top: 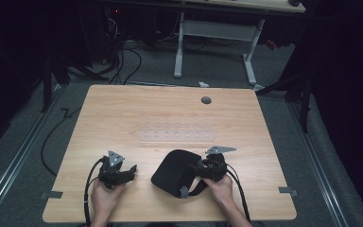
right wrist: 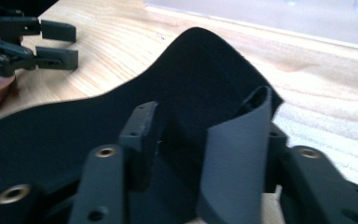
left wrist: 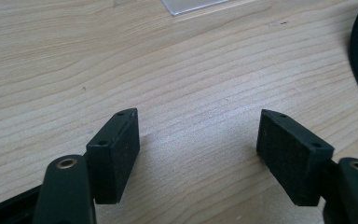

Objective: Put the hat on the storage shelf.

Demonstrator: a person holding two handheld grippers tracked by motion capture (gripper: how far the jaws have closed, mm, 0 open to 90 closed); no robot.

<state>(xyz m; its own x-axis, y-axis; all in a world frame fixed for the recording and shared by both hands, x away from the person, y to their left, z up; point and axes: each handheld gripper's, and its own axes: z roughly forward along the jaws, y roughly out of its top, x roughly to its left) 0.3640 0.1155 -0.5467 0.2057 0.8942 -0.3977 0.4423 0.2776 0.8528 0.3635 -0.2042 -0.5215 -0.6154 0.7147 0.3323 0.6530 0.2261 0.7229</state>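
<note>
Left gripper: your jaws are spread wide over bare wooden table, nothing between them.
Right gripper: your jaws are pinching a grey strap of the black fabric pad.
Pad: front centre, between your hands.
Clear plastic sheet: beyond the pad.

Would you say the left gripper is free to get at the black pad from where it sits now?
Probably yes: the left gripper is open, and bare table lies between it and the black pad.
</note>
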